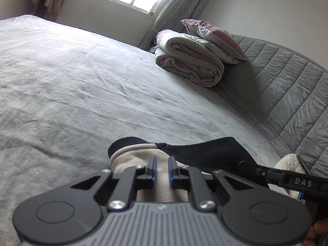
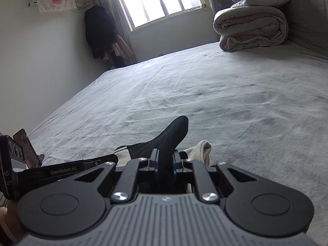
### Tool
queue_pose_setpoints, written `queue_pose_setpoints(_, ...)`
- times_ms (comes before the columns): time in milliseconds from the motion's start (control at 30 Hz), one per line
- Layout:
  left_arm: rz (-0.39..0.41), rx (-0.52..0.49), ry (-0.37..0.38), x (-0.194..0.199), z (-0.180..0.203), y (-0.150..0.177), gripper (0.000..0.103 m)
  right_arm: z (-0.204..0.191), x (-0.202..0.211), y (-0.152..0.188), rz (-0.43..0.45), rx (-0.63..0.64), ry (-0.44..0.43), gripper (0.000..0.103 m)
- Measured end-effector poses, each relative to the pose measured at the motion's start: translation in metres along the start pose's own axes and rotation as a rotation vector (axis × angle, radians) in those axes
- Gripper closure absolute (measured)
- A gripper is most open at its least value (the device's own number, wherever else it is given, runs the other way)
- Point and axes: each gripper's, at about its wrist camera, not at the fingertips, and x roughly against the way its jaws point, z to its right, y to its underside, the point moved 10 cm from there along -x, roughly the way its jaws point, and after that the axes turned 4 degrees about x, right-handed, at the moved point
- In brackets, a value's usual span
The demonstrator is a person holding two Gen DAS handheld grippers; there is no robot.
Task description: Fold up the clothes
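Observation:
A black garment with a beige fleece lining (image 1: 135,153) is held low over the grey bed sheet (image 1: 82,78). In the left wrist view, my left gripper (image 1: 162,164) is shut on the beige lining, which fills the gap between its blue pads. The black part (image 1: 207,151) stretches right to my right gripper (image 1: 244,167), whose tips pinch it. In the right wrist view, my right gripper (image 2: 165,157) is shut on a black fold (image 2: 170,135) that sticks up past the fingers. The left gripper (image 2: 114,158) reaches in from the left onto the beige fabric (image 2: 202,146).
A rolled duvet (image 1: 190,59) with a pillow (image 1: 215,37) on top lies by the padded headboard (image 1: 287,94). The window (image 2: 155,0) and hanging clothes (image 2: 100,30) are beyond the bed. A phone (image 2: 25,145) stands at left, and a pale plush object (image 1: 289,162) at right.

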Motion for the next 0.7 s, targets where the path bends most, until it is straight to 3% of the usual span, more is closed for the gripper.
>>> queue_pose_setpoints(133, -0.001, -0.133, -0.033, -0.008, 0.013, 0.014, 0.092, 0.017, -0.008, 0.017, -0.047, -0.015, 0.034, 0.092)
queue_pose_setpoints(267, 0.018, -0.193, -0.055, -0.006, 0.019, 0.015, 0.092, 0.011, -0.008, 0.020, -0.007, 0.059, 0.043, 0.092)
queue_pose_setpoints(367, 0.074, -0.157, -0.009, 0.006, 0.023, 0.004, 0.093, 0.011, -0.002, 0.015, 0.016, 0.039, 0.016, 0.089)
queue_pose_setpoints(433, 0.123, -0.179, 0.015, 0.013, 0.030, 0.001, 0.101, 0.011, 0.003, 0.011, 0.031, 0.024, -0.003, 0.084)
queue_pose_setpoints(533, 0.098, -0.195, 0.053, 0.011, 0.035, 0.008, 0.103, 0.011, 0.010, 0.004, 0.062, 0.011, -0.020, 0.077)
queue_pose_setpoints(700, 0.042, -0.267, 0.102, 0.004, 0.058, 0.035, 0.103, -0.003, 0.013, -0.007, 0.117, 0.104, -0.016, 0.077)
